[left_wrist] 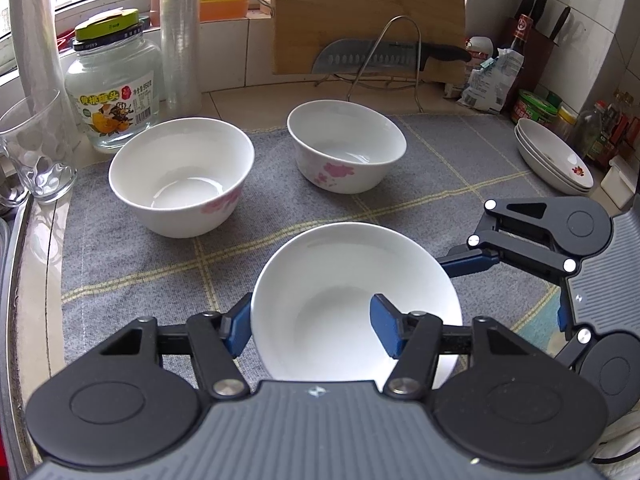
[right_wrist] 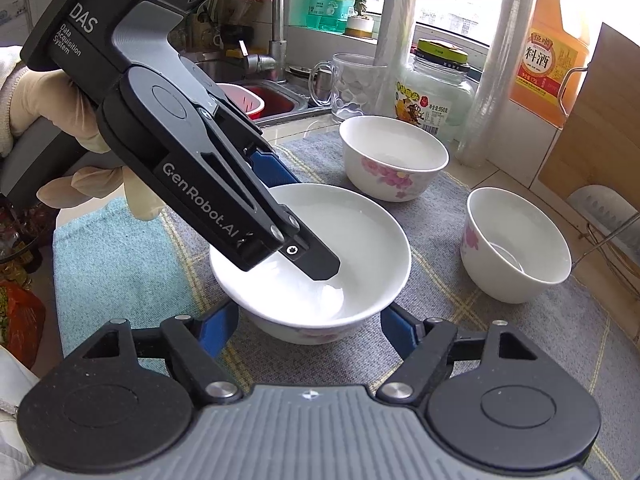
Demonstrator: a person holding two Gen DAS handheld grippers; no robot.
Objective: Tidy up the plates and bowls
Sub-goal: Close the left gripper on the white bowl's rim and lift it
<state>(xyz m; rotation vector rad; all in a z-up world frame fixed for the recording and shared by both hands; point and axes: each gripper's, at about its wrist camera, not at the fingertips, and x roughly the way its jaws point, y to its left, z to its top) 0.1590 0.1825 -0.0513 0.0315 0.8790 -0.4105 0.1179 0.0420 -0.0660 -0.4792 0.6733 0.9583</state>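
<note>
A white bowl (left_wrist: pixel 340 280) with pink flowers sits on the grey checked mat (left_wrist: pixel 140 260) right in front of me. My left gripper (left_wrist: pixel 312 314) is shut on its wall, with one finger (right_wrist: pixel 316 260) inside and the other outside. My right gripper (right_wrist: pixel 308 322) is shut on the same bowl (right_wrist: pixel 360 232), blue pads pressed on either side of its lower wall. One right finger (left_wrist: pixel 468 262) shows at the rim. Two more flowered bowls stand behind: one by the jar (left_wrist: pixel 180 176) (right_wrist: pixel 394 156), one further right (left_wrist: pixel 346 146) (right_wrist: pixel 516 244). Stacked plates (left_wrist: pixel 556 156) lie far right.
A glass mug (left_wrist: pixel 36 152), a jar (left_wrist: pixel 114 92) and plastic rolls line the left edge. A cutting board (left_wrist: pixel 368 16) and a knife on a wire rack (left_wrist: pixel 380 56) stand behind. Bottles and jars crowd the right corner. The sink (right_wrist: pixel 272 100) lies beyond the gloved hand (right_wrist: pixel 48 96).
</note>
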